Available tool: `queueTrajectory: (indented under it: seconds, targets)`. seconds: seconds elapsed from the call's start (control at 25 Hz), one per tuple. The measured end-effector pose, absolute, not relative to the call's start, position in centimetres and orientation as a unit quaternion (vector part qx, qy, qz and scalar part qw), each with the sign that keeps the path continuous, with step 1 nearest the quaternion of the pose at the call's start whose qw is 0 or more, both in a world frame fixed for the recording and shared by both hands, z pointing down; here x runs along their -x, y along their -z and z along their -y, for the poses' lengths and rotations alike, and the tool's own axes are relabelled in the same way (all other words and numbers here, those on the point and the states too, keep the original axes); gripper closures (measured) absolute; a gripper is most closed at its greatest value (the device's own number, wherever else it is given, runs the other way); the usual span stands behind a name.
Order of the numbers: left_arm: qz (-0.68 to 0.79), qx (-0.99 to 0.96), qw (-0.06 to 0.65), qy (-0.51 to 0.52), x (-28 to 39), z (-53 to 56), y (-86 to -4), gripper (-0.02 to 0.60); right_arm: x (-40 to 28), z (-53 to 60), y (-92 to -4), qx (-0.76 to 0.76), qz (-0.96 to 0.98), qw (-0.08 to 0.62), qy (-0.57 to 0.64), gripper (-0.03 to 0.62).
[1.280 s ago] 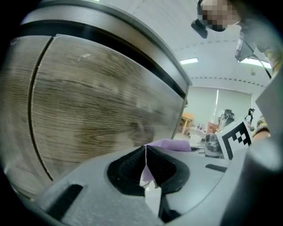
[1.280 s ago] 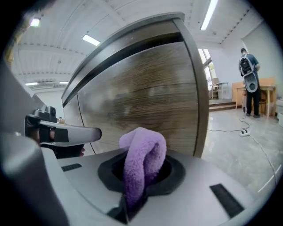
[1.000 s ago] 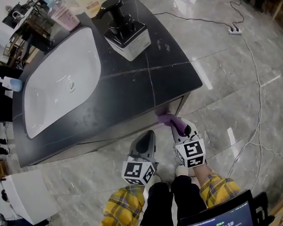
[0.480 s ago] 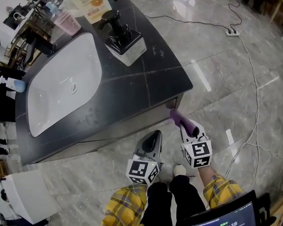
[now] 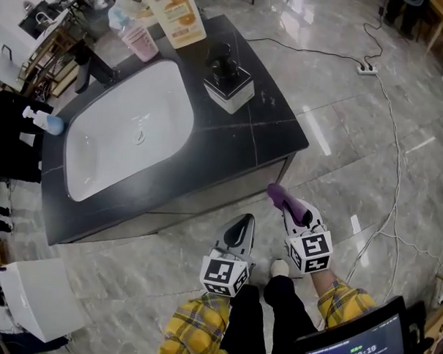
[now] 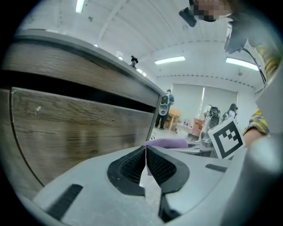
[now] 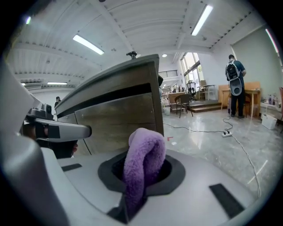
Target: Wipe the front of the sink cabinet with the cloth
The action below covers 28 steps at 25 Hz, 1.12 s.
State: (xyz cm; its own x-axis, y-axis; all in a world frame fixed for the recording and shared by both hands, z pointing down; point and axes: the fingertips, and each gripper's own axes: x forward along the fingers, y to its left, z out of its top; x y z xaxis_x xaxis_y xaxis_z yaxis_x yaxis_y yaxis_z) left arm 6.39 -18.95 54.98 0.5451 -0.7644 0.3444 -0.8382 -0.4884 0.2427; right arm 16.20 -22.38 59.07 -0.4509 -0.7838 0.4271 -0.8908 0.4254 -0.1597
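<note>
looking down from the head view, the sink cabinet (image 5: 183, 206) fills the upper left of the frame. its dark top carries a white basin (image 5: 128, 135) and a pump dispenser (image 5: 227, 79). the right gripper (image 5: 285, 203) sits at lower centre-right, jaws clamped on the purple cloth (image 5: 277, 192). the cloth's free end points toward the cabinet's right-hand front corner but appears just short of it, not touching. the left gripper (image 5: 239, 226) hangs beside it at lower centre, aimed at the same face, apparently parked out of the wiping path.

in the left gripper view, the jaws are pressed together with nothing between them, so the left gripper (image 6: 145, 161) has no part in the hold. the wood-grain cabinet front (image 6: 75, 132) spreads across the left half. the cloth (image 6: 168, 143) peeks out just above the jaw tips at centre.

in the right gripper view, the cloth (image 7: 143, 161) rises in a folded hump from between the gripping jaws at lower centre. it seems held this way so a soft bulge meets the wood before the hard jaw tips do. the cabinet front (image 7: 117, 119) stands at centre-left, apart from the cloth. my judgement: the hump must be pushed forward onto the panel before any stroke counts.
</note>
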Motion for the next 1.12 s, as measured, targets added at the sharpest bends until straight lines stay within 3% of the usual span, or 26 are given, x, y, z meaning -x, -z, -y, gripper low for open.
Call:
queueTrajectory:
  seconds: [1.12]
  targets:
    - [0.593,-0.781,0.192,-0.052,13.8,9.0,-44.0,0.572,-0.7,13.2,-44.2,-0.451,0.873,0.064,-0.176,0.553]
